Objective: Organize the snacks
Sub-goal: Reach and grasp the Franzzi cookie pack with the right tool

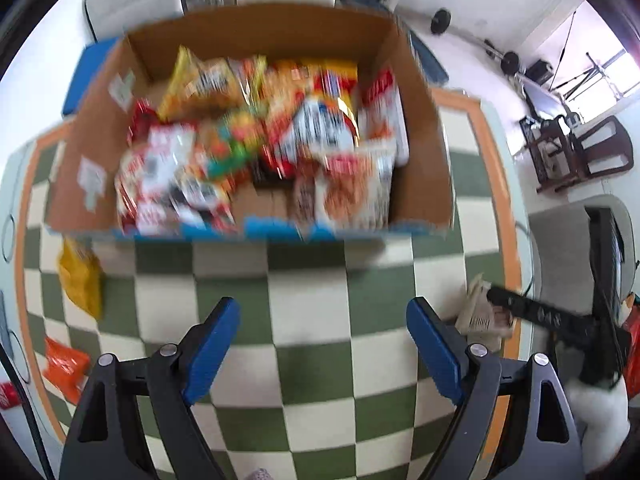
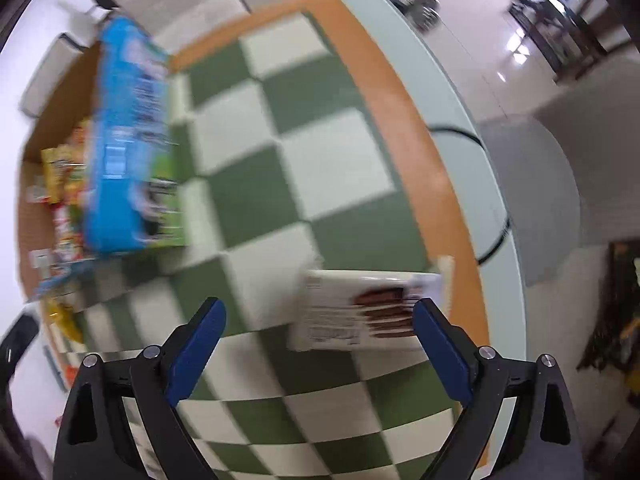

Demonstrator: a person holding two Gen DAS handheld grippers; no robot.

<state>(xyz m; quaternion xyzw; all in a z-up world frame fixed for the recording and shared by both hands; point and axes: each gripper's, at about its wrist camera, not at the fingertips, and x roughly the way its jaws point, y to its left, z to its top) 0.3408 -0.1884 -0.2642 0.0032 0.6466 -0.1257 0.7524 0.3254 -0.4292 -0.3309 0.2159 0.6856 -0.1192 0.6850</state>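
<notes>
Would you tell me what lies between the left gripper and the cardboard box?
Only bare checkered cloth lies between the left gripper and the cardboard box, as the left wrist view shows.

Left gripper (image 1: 323,350) wide apart above green-and-cream checkered tablecloth (image 1: 308,292), blue pads (image 1: 212,356) bare, nothing between. Ahead: open cardboard box (image 1: 424,168) heaped with snack packets (image 1: 256,140) (blurred, labels unreadable). Left of box on cloth: yellow packet (image 1: 80,278), nearer orange packet (image 1: 66,366), red item (image 1: 8,396) at frame edge. Far right: right gripper (image 1: 520,308) over pale packet (image 1: 482,316); contact cannot be told.
</notes>
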